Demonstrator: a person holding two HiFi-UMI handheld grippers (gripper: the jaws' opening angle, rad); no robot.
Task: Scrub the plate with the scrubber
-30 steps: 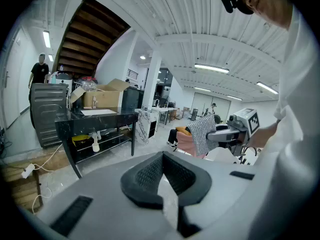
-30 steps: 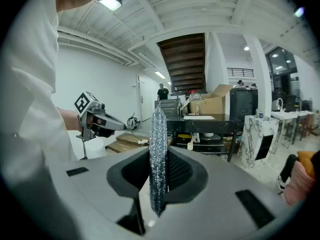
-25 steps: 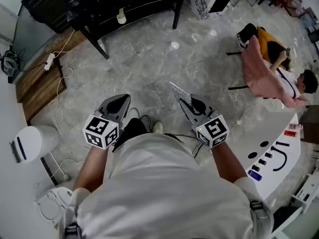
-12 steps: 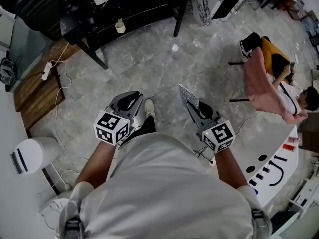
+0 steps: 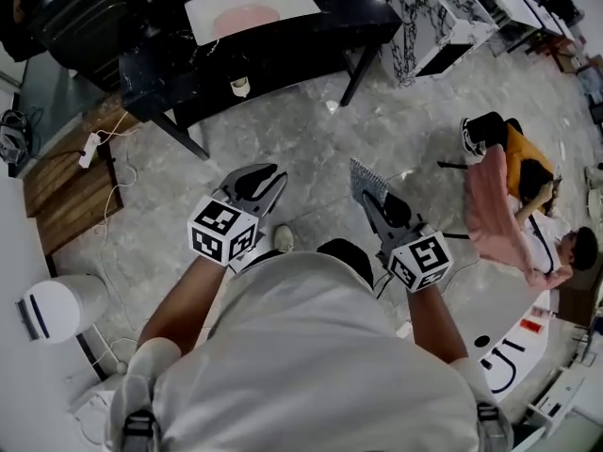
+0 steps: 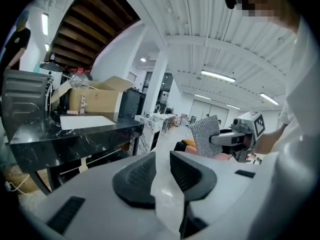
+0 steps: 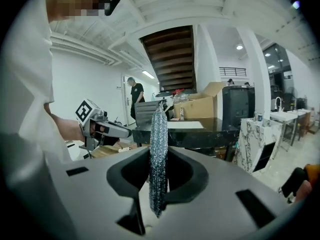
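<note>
Head view: desk (image 5: 330, 22) bearing the pinkish plate (image 5: 247, 15) looms nearer than a second ago, with left gripper (image 5: 266, 179) and right gripper (image 5: 373, 199) above the floor (image 5: 311, 139). Left gripper view: fingers (image 6: 187, 171) have just been opening, nothing between. Right gripper view: fingers (image 7: 182, 171) pinch the mesh scrubber (image 7: 158, 159).

The scrubber (image 7: 158, 149) was rough, glittering metal mesh. The left gripper (image 6: 161, 171) had a matt grey plastic shell and ribbed black pads (image 6: 140, 173). The table (image 5: 311, 38) looked like glossy black marble, the floor (image 5: 301, 130) like polished grey stone.
</note>
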